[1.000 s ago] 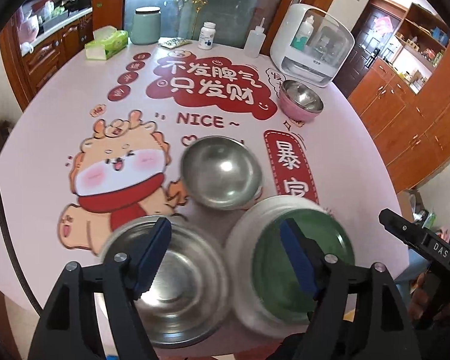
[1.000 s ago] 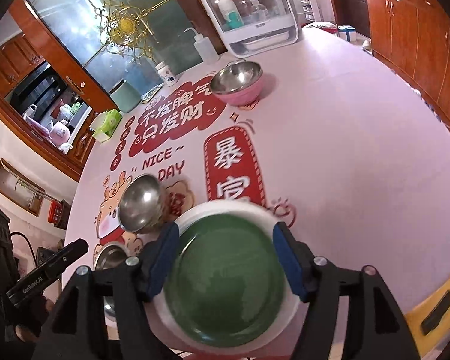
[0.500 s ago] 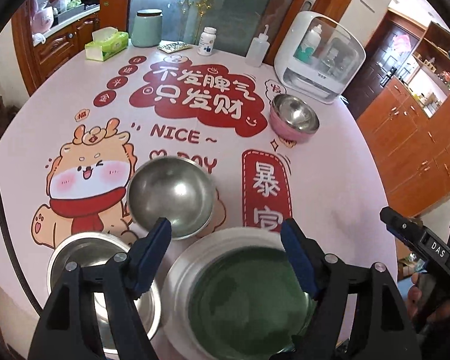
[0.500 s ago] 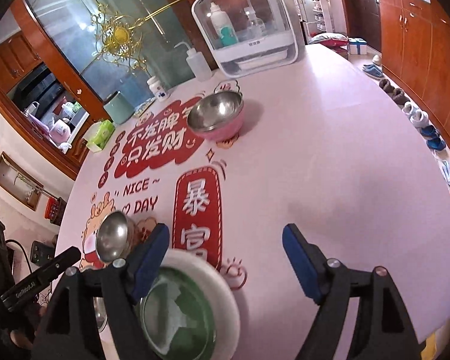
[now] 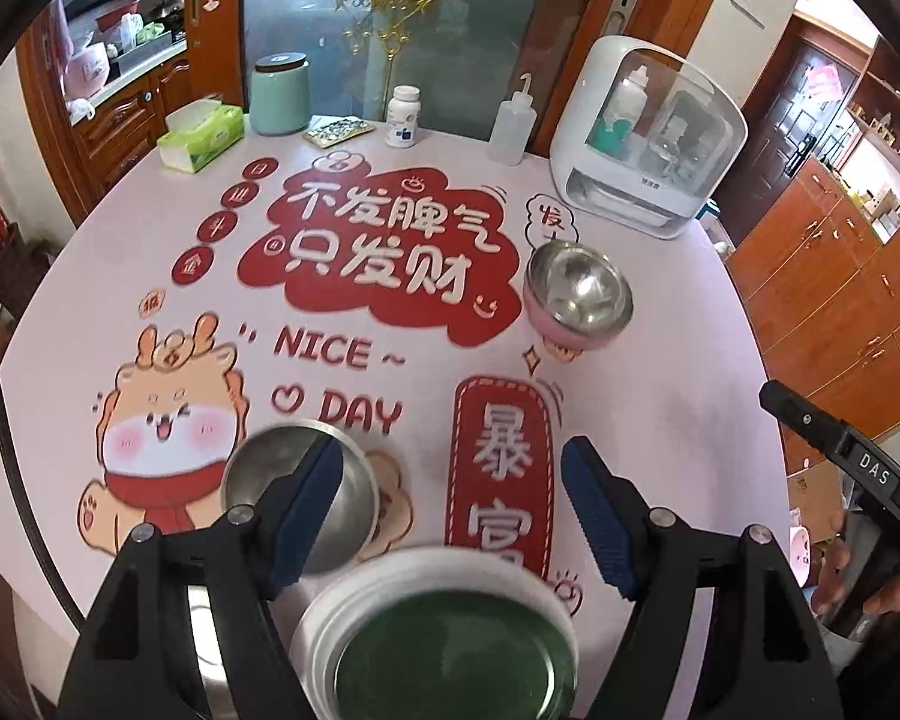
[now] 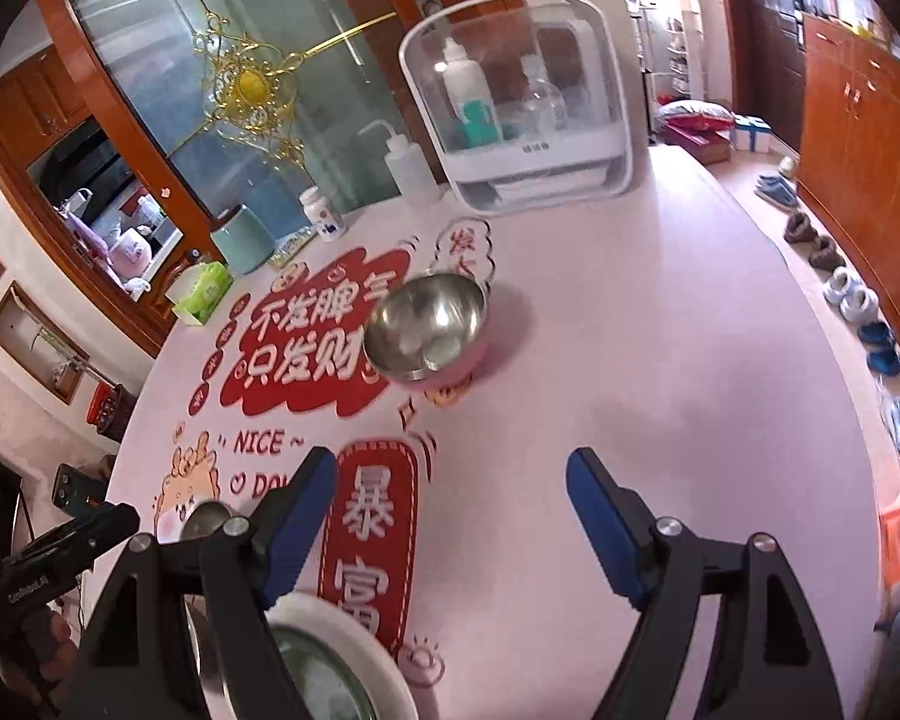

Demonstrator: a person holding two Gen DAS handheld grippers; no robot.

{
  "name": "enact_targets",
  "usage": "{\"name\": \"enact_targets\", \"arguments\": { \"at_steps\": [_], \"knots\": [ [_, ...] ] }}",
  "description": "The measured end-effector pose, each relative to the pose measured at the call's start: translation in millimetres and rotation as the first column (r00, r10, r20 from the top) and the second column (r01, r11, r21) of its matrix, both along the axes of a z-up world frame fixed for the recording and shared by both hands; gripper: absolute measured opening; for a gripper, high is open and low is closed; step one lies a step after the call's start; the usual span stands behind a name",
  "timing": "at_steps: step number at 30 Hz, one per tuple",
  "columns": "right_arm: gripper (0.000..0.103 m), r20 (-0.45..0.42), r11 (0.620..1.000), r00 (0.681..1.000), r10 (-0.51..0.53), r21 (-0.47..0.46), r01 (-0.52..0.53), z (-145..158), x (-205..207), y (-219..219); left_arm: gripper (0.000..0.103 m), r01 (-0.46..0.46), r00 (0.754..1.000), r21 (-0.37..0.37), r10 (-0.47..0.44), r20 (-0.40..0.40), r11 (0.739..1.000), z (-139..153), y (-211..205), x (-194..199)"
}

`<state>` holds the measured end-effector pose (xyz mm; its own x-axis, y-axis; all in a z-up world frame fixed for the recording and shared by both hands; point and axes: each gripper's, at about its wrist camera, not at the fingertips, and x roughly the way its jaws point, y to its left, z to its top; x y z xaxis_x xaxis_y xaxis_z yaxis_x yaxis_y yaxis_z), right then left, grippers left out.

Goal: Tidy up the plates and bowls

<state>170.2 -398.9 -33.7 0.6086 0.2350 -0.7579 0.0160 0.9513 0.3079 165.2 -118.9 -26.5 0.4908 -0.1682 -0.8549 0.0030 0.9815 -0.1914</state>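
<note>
A green plate with a white rim lies at the near edge of the pink round table. Just left of it stands a small steel bowl, half hidden by a finger of my left gripper, which hovers open and empty above both. A larger steel dish shows only as a sliver behind that gripper. A pink bowl with a steel lining sits apart, further back. My right gripper hangs open over bare table, the green plate below its left finger.
Along the table's back stand a white clear-fronted box, a squeeze bottle, a pill bottle, a teal canister and a tissue box. Wooden cabinets line the right. Shoes lie on the floor.
The green plate sat between my right gripper's fingers; they have spread and moved off it toward the pink bowl. My left gripper has shifted rightward and onward, off the large steel dish.
</note>
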Motion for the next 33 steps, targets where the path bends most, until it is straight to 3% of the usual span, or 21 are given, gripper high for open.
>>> {"name": "enact_targets", "arguments": {
  "at_steps": [9,16,33],
  "knots": [
    [0.079,0.036,0.998,0.998,0.055,-0.036,-0.053,17.9,54.1,0.0,0.074,-0.008,1.000,0.065,0.009,-0.027,0.998,15.5,-31.9,57.4],
    [0.079,0.028,0.997,0.997,0.075,-0.026,-0.074,14.0,91.2,-3.9,0.074,0.000,0.999,0.082,0.004,-0.047,0.997,8.1,-59.4,96.2],
    [0.079,-0.036,0.990,0.992,0.123,0.073,-0.120,-64.7,146.9,-16.1,0.074,-0.049,0.995,-0.040,0.045,-0.088,0.998,-75.8,-88.7,150.9]
  ]
}}
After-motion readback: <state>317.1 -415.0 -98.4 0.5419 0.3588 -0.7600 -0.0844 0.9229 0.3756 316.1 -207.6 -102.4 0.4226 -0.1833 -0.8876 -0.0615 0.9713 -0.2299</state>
